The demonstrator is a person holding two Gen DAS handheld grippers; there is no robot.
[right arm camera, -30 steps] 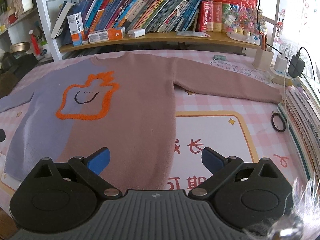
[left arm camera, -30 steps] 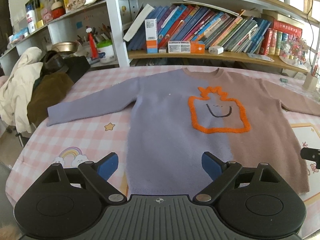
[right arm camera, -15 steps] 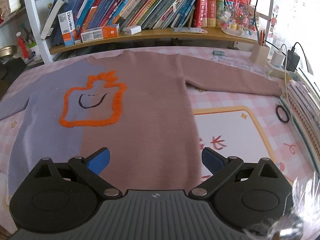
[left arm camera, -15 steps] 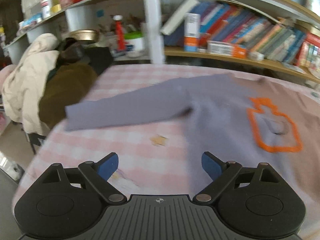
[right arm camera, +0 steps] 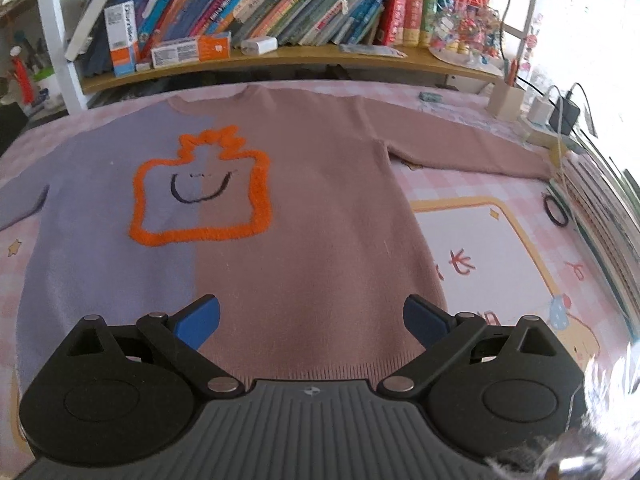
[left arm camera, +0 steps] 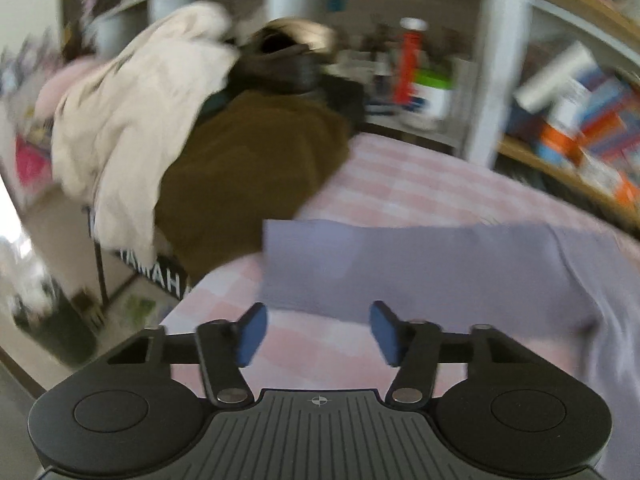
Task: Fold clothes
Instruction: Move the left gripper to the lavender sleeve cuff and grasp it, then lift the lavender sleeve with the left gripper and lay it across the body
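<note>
1. Left wrist view, blurred: our left gripper (left arm camera: pixel 314 332) has its fingers (left arm camera: pixel 251 334) parted at a middling gap with nothing between them. Just past the tips, toward 12 o'clock, lies the lavender sleeve (left arm camera: pixel 400 264) of the sweater, flat on the pink checked table (left arm camera: pixel 420 184), its cuff end at about 11 o'clock. Off the table edge at 10 o'clock a cream garment (left arm camera: pixel 132 120) is draped beside a brown garment (left arm camera: pixel 248 164). A bookshelf (left arm camera: pixel 560 120) smears across 2 o'clock

2. Right wrist view, sharp: our right gripper (right arm camera: pixel 312 322) holds its fingers (right arm camera: pixel 198 322) spread wide and empty, poised over the lower hem. The sweater (right arm camera: pixel 312 208) lies flat and face up on the table (right arm camera: pixel 460 184), neckline toward 12 o'clock, lavender on the 9 o'clock half and dusty pink on the 3 o'clock half. An orange outlined motif (right arm camera: pixel 200 196) with a smile sits at about 11 o'clock. The pink sleeve (right arm camera: pixel 472 152) stretches to 2 o'clock. A white mat (right arm camera: pixel 488 252) lies at 3 o'clock, touching the sweater's side. A row of books (right arm camera: pixel 280 4) fills the shelf at 12 o'clock
</note>
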